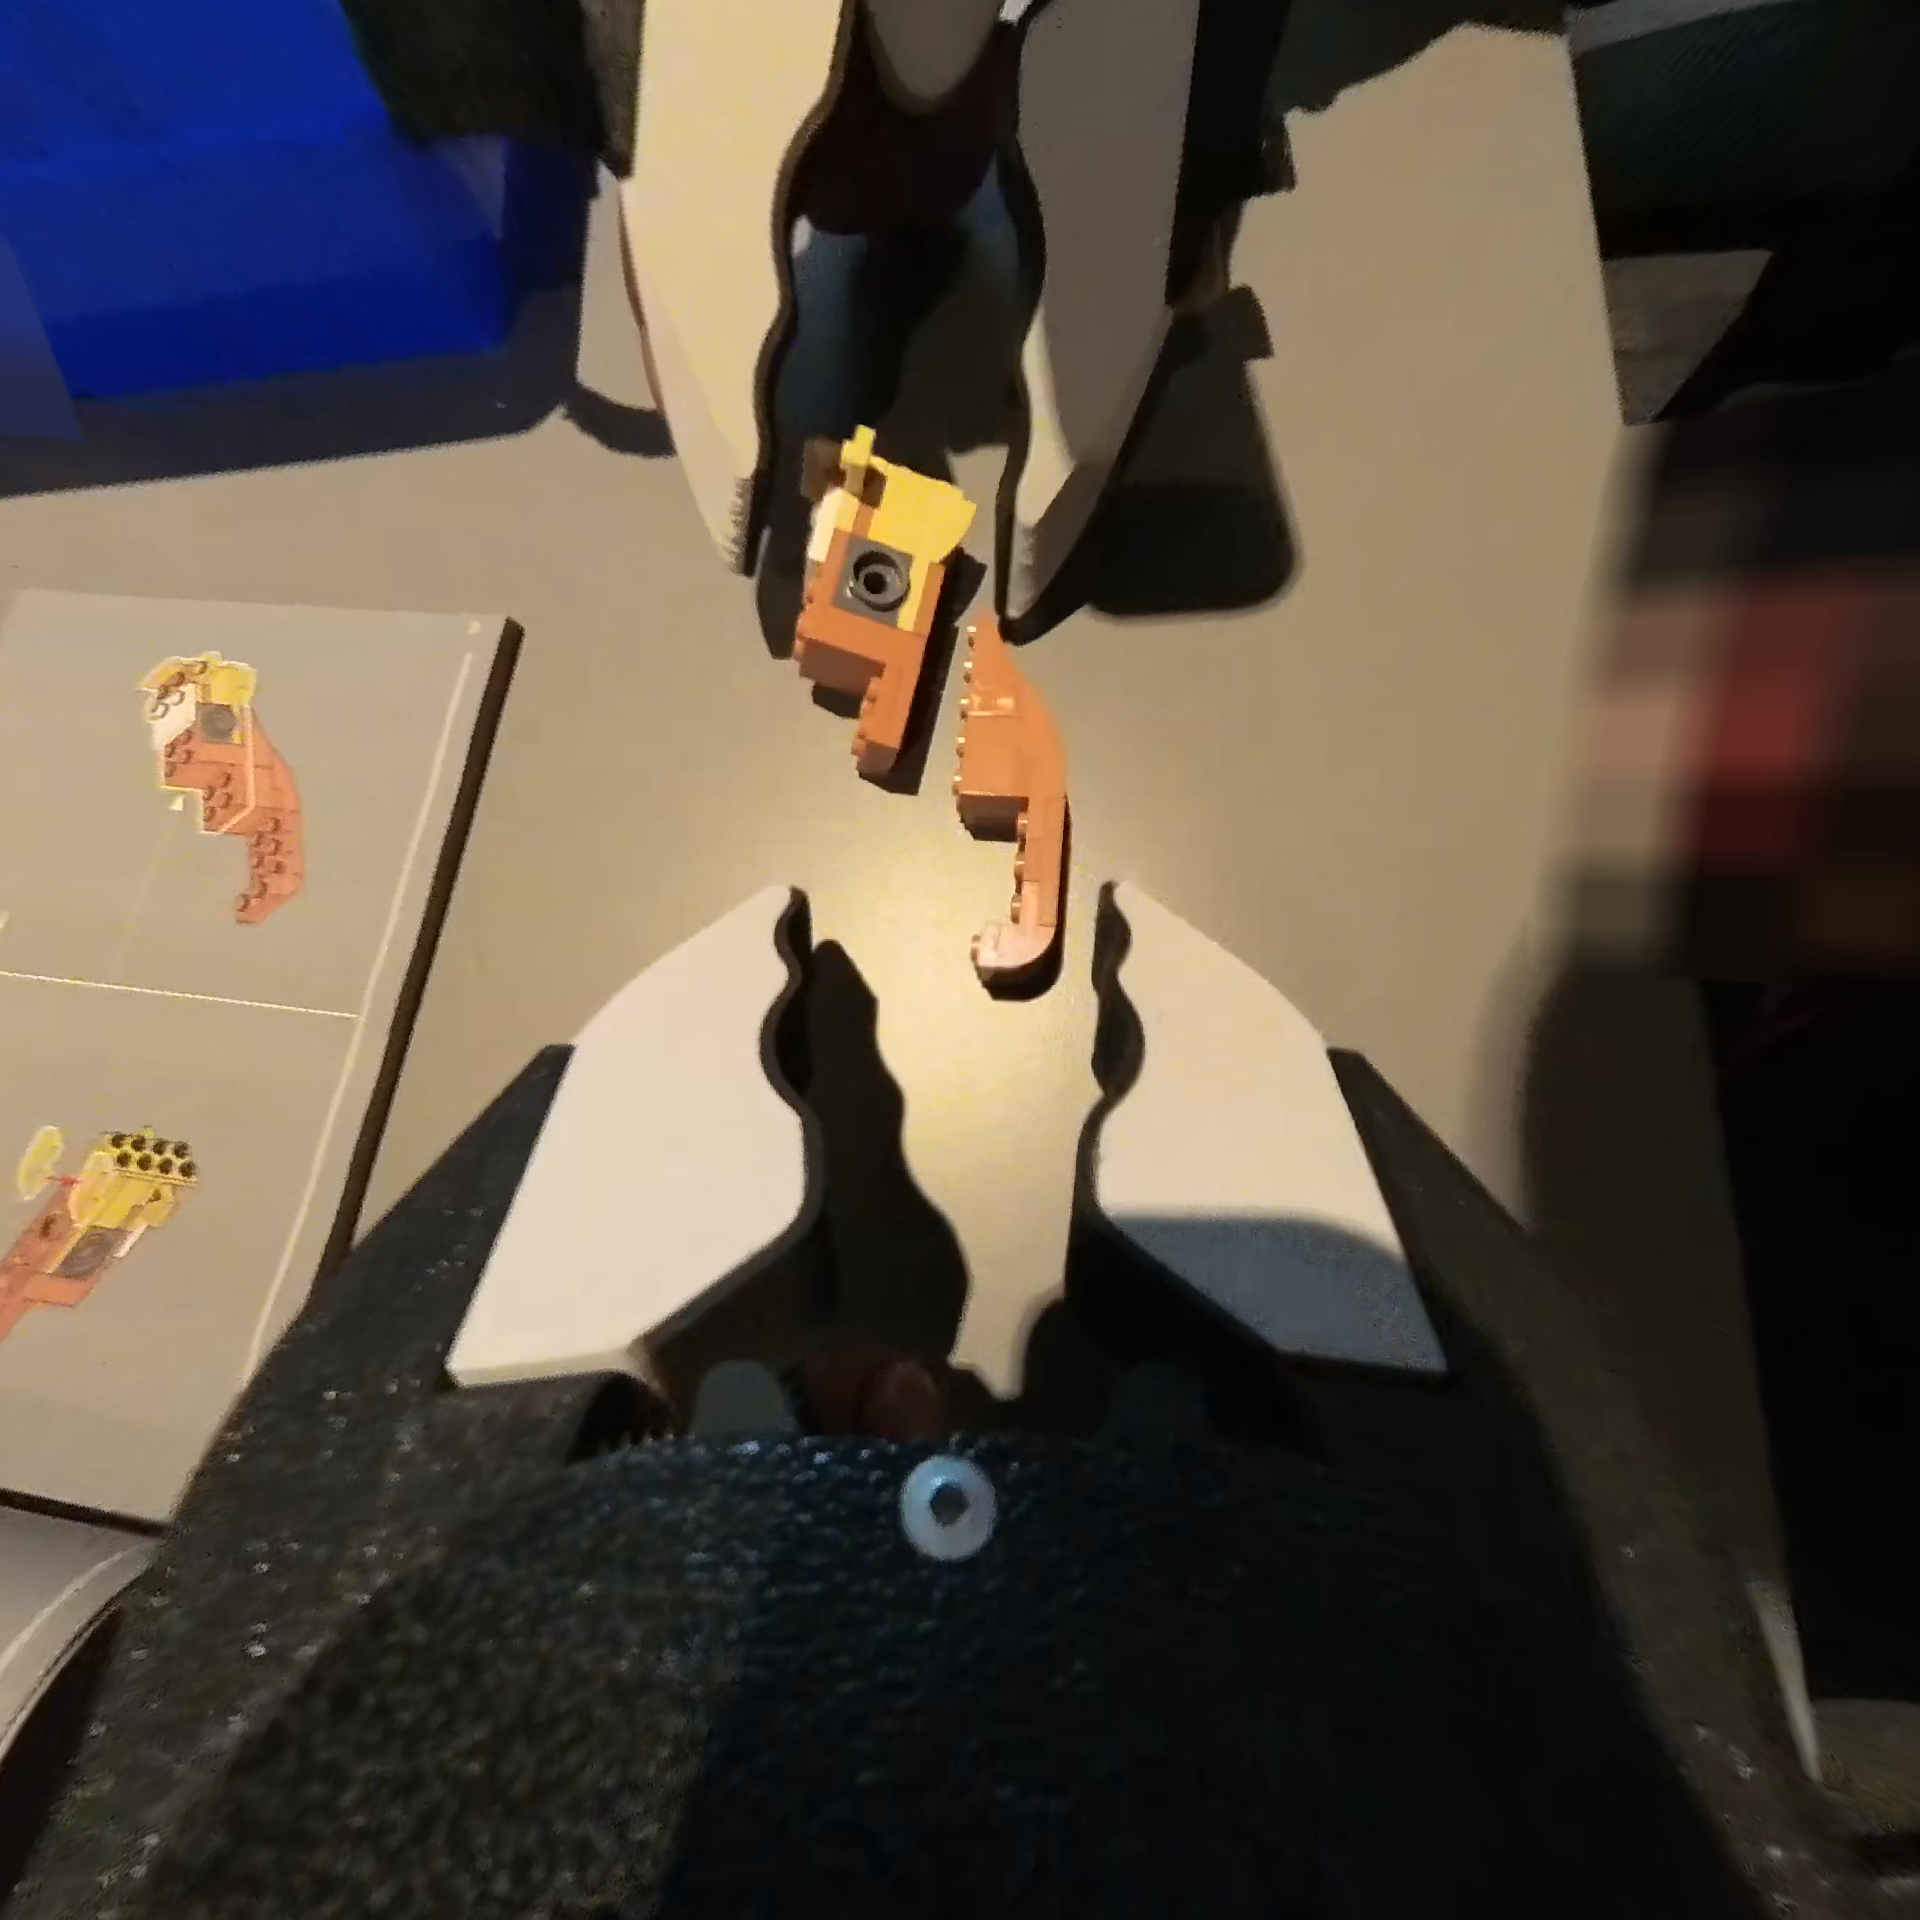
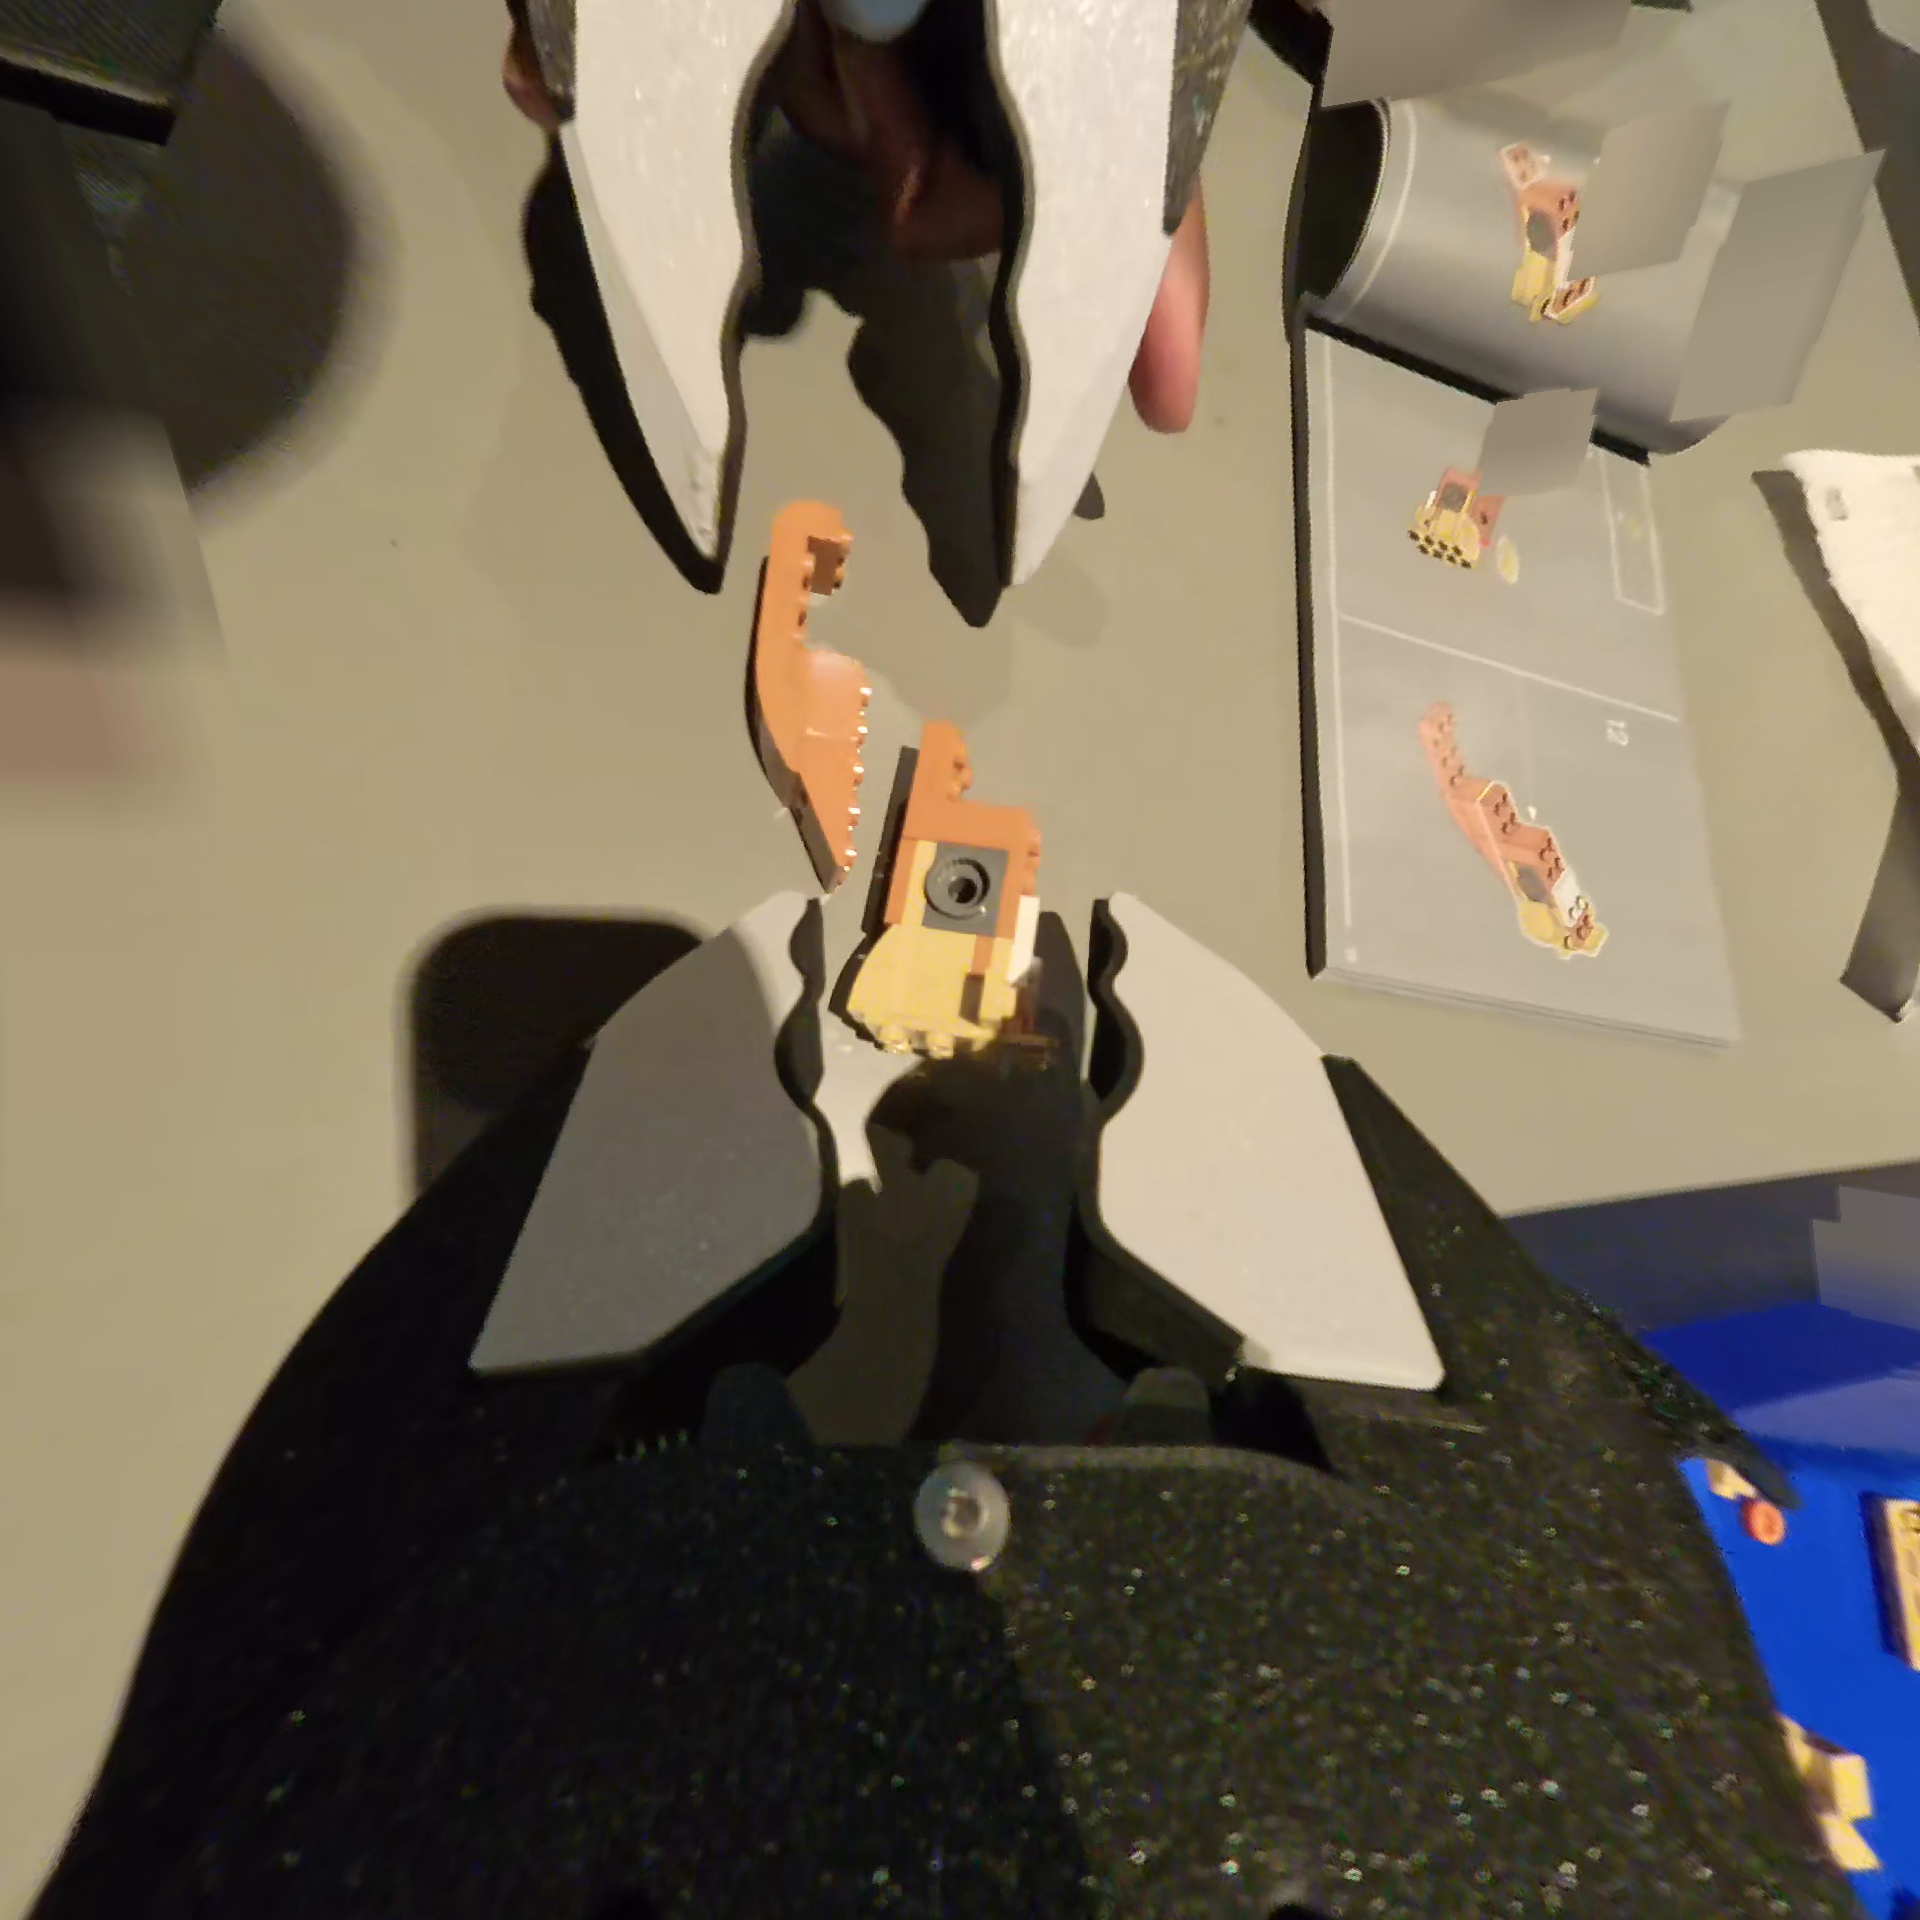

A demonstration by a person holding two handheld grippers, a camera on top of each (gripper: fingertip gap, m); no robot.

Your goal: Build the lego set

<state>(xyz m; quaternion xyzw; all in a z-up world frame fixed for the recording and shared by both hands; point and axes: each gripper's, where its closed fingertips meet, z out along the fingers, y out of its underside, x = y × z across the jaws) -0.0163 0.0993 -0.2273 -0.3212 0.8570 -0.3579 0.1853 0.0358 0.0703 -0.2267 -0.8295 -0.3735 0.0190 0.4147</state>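
Observation:
A small lego assembly of brown, yellow and tan bricks with a dark grey round-holed piece lies on the grey table. It sits between the fingertips of my right gripper, which is open, with a gap on each side. It also shows in the left wrist view. A curved brown piece lies on the table just beside it, apart from it; the right wrist view shows it too. My left gripper is open and empty, its tips near the curved piece's hooked end.
An open instruction booklet lies on the table beside the work spot; it also shows in the right wrist view. A blue bin stands past it, and the right wrist view shows loose pieces in it. A hand is behind the left gripper. About 7 cm separates my left fingertips from my right.

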